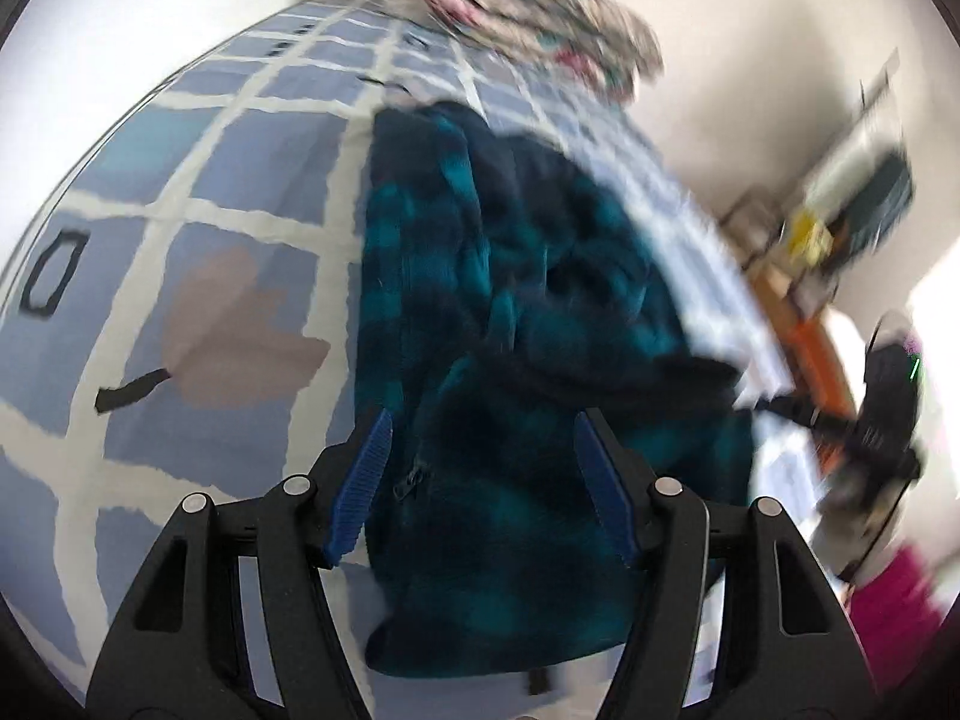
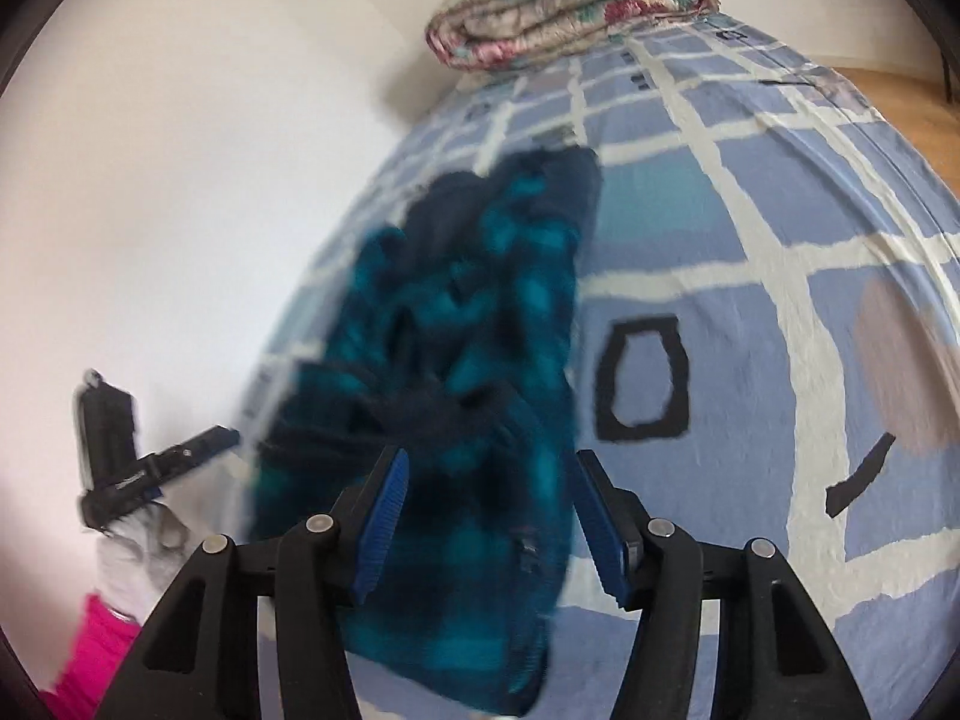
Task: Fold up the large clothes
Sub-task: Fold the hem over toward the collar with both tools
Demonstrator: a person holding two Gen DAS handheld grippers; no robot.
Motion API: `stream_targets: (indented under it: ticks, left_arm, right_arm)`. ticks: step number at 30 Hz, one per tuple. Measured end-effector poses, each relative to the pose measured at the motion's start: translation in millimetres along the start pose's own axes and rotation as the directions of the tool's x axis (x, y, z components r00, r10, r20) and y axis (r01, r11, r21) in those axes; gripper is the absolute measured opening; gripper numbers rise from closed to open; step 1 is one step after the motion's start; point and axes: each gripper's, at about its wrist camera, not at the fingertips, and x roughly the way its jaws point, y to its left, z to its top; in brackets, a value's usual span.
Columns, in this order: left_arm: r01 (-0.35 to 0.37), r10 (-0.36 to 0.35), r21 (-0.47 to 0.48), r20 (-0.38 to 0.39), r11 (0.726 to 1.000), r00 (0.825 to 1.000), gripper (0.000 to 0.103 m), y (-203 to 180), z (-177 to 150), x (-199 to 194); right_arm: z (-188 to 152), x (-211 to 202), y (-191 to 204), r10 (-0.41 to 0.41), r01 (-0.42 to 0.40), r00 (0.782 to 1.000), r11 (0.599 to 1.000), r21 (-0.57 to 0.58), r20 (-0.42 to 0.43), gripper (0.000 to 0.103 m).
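Left wrist: our left gripper point(image 1: 483, 489) gapes, gripping nothing; the teal-and-navy checked fleece jacket point(image 1: 510, 312) runs 12 to 6 on the blue grid-patterned bedsheet point(image 1: 240, 156).

Right wrist: our right gripper point(image 2: 489, 519) gapes empty too; jacket point(image 2: 456, 330) toward 11, both grippers equally near.

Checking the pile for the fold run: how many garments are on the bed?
1: a teal plaid fleece, bunched on the checked bedcover ahead of both grippers. A folded floral quilt sits at the far end, not clothing. Anything under the fleece would be hidden.
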Motion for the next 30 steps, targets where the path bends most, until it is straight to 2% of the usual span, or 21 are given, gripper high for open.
stream_targets:
  ticks: [4, 7, 8, 9, 10, 11, 12, 15, 18, 21, 22, 23, 24, 25, 27, 30]
  left_arm:
    - [0.011, -0.009, 0.038, -0.038, 0.999, 0.999, 0.064, -3, -9, 27]
    - [0.012, -0.011, 0.027, -0.032, 1.0, 0.999, 0.053, -2, -8, 37]
    - [0.014, -0.013, 0.027, -0.03, 1.0, 0.999, 0.043, -2, -8, 39]
    - [0.005, -0.004, 0.035, -0.029, 0.999, 1.0, 0.026, -2, -9, 40]
    - [-0.006, 0.007, 0.042, -0.027, 0.999, 1.0, 0.018, -3, -8, 41]
    - [-0.018, 0.019, 0.049, -0.023, 0.999, 1.0, 0.01, -3, -8, 41]
    - [-0.015, 0.016, 0.051, -0.018, 0.999, 1.0, 0.009, -2, -9, 40]
    - [-0.01, 0.009, 0.062, 0.013, 0.998, 1.0, 0.007, -6, -8, 30]
    - [-0.024, 0.022, 0.029, 0.056, 0.999, 0.998, 0.006, -4, -3, 16]
    - [-0.123, 0.126, -0.04, 0.096, 0.992, 0.987, 0.005, 9, 1, 12]
    - [-0.183, 0.187, -0.048, 0.089, 0.982, 0.978, 0.005, 15, 0, 20]
    - [-0.207, 0.211, -0.076, 0.047, 0.975, 0.976, 0.005, 24, -4, 33]
    - [-0.194, 0.198, -0.108, 0.022, 0.975, 0.98, 0.007, 32, -10, 43]
    - [-0.197, 0.203, -0.111, 0.04, 0.974, 0.978, 0.008, 34, -13, 44]
    - [-0.206, 0.21, -0.074, 0.052, 0.976, 0.976, 0.01, 28, -10, 39]
    - [-0.179, 0.186, -0.081, 0.088, 0.981, 0.979, 0.01, 25, -4, 18]
  right_arm:
    - [3, 19, 9, -0.043, 0.042, 0.999, 0.994, -0.104, -0.006, 0.06]
    - [6, 30, 24, -0.081, 0.083, 0.997, 0.978, -0.19, 0.017, 0.061]
    - [6, 34, 27, -0.084, 0.087, 0.996, 0.975, -0.204, 0.024, 0.061]
    - [6, 39, 30, -0.089, 0.092, 0.996, 0.973, -0.213, 0.025, 0.061]
    - [7, 44, 31, -0.089, 0.092, 0.996, 0.972, -0.217, 0.02, 0.06]
    - [6, 48, 32, -0.088, 0.09, 0.996, 0.971, -0.22, 0.018, 0.051]
    - [6, 51, 33, -0.089, 0.089, 0.996, 0.971, -0.221, 0.009, 0.034]
    - [5, 51, 33, -0.097, 0.099, 0.995, 0.971, -0.216, 0.019, 0.015]
    - [8, 38, 36, -0.093, 0.104, 0.994, 0.973, -0.205, 0.061, 0.01]
    - [18, 36, 30, -0.154, 0.17, 0.983, 0.971, -0.166, 0.1, 0.008]
    - [20, 44, 24, -0.195, 0.207, 0.977, 0.967, -0.148, 0.09, 0.008]
    - [21, 53, 20, -0.219, 0.226, 0.974, 0.965, -0.136, 0.065, 0.008]
    - [19, 63, 16, -0.242, 0.244, 0.97, 0.961, -0.13, 0.036, 0.008]
    - [15, 70, 18, -0.258, 0.259, 0.966, 0.955, -0.142, 0.024, 0.009]
    - [12, 70, 25, -0.278, 0.28, 0.96, 0.941, -0.187, 0.039, 0.01]
    - [16, 51, 22, -0.213, 0.217, 0.976, 0.963, -0.16, 0.039, 0.026]
